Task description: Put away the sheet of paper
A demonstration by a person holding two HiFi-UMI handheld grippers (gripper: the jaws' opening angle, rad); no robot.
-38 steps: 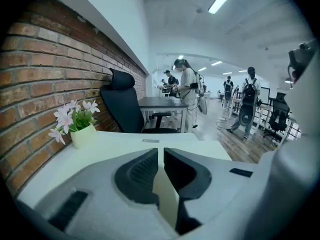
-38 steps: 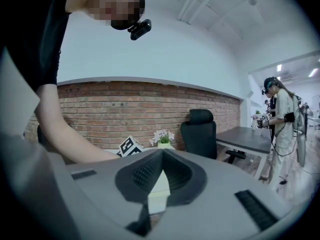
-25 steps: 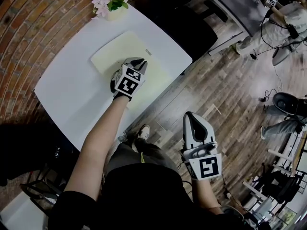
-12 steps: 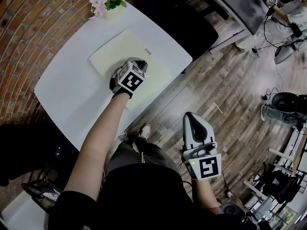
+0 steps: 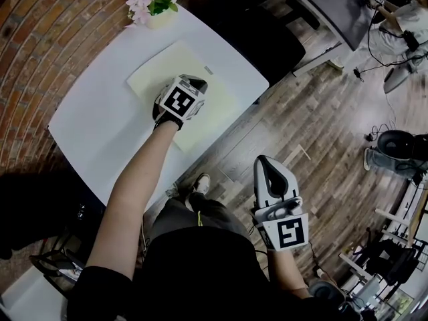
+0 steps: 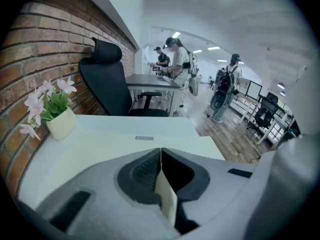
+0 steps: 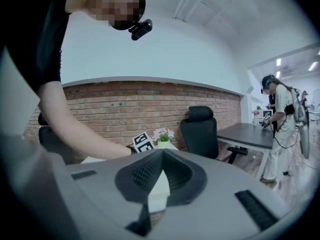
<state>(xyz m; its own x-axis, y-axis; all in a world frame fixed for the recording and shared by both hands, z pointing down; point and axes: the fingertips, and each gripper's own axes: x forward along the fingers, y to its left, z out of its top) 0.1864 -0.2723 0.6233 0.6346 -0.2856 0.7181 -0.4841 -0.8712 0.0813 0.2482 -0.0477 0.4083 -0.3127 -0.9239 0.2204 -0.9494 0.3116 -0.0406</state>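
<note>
Sheet of paper [image 5: 157, 72]: pale yellow, plain, lying flat mid-table on the white table [image 5: 93, 122]. The left gripper [image 6: 161, 151] has just closed its jaws and is pinching a bit of the sheet. The right gripper [image 7: 162, 154] hangs off the table's near side, clamped shut and empty.

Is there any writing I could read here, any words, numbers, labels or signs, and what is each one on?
No text here can be read.
Small grey label by the far edge of the sheet of paper: too small to read.
Left marker cube and right marker cube: black-and-white square patterns only, no words or numbers.
</note>
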